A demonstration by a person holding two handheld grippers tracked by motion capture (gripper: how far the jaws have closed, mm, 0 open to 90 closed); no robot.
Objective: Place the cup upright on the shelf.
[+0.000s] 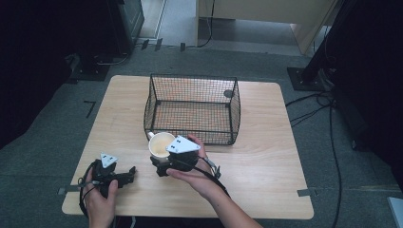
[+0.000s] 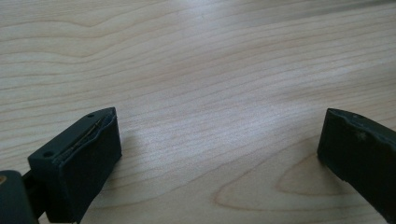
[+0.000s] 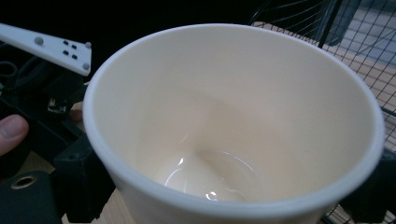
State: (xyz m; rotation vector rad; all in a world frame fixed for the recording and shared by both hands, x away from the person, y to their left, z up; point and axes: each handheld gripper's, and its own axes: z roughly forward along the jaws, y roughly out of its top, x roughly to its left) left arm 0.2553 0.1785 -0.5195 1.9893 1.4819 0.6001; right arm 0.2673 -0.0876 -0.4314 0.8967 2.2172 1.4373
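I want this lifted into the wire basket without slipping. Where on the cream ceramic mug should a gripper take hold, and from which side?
Grip the cream ceramic mug across its body just under the rim, from the person's side, as the right gripper seems to be doing: one jaw either side of the round wall. It stands upright and empty, its handle toward the black wire basket, so the near wall is free.

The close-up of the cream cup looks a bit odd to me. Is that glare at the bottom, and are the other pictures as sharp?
In the right gripper view, the cup has small bright glints at its bottom, and its near rim looks soft. In the left gripper view, the table grain is sharp nearby and blurs farther away, with faint shadows beside the jaws. In the high view, the surroundings are very dark, and the basket is evenly lit.
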